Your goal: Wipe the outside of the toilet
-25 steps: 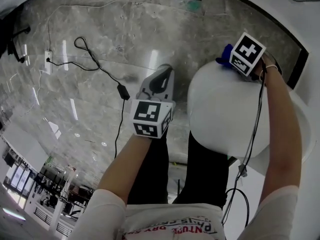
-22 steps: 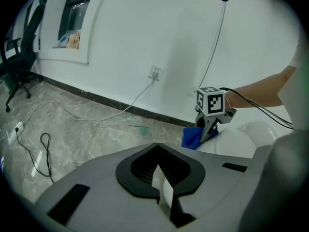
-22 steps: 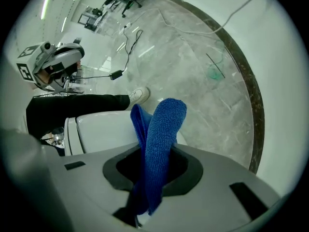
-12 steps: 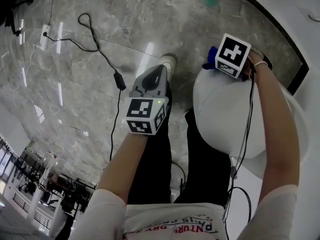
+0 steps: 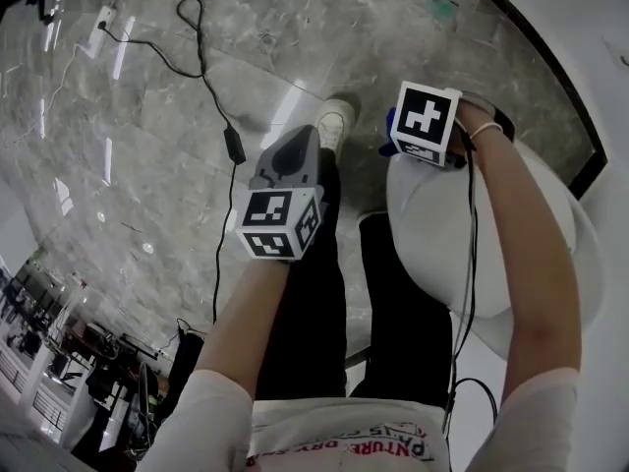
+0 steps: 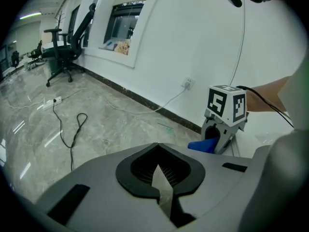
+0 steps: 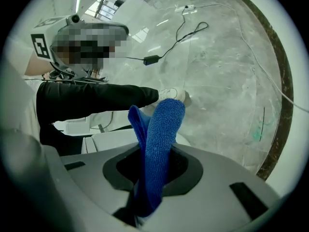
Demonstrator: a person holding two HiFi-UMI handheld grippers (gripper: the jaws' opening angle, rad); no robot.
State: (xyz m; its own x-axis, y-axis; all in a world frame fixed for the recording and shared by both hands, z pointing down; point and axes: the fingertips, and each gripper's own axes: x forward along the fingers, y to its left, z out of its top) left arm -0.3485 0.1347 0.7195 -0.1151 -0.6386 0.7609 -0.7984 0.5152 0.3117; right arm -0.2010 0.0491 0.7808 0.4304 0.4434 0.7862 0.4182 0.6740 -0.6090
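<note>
- Right gripper (image 7: 153, 187): jaws clamped on a folded blue cloth (image 7: 159, 134), at the far edge of the white toilet (image 5: 462, 234).
- Left gripper (image 6: 161, 190): jaws together, nothing between them, above the marble floor (image 5: 147, 165) beside the toilet.
- Shirt print (image 5: 339, 447): upside down, illegible.
- On the floor: black cable (image 5: 211, 87), power strip (image 5: 103, 15).
- White shoe (image 5: 337, 121): near the toilet.

Head view steeply down; gripper views low, sharing floor (image 6: 111, 124).

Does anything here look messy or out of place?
Only a black cable trailing in loose loops across the marble floor near the toilet, a possible trip hazard. Nothing looks spilled or broken.
</note>
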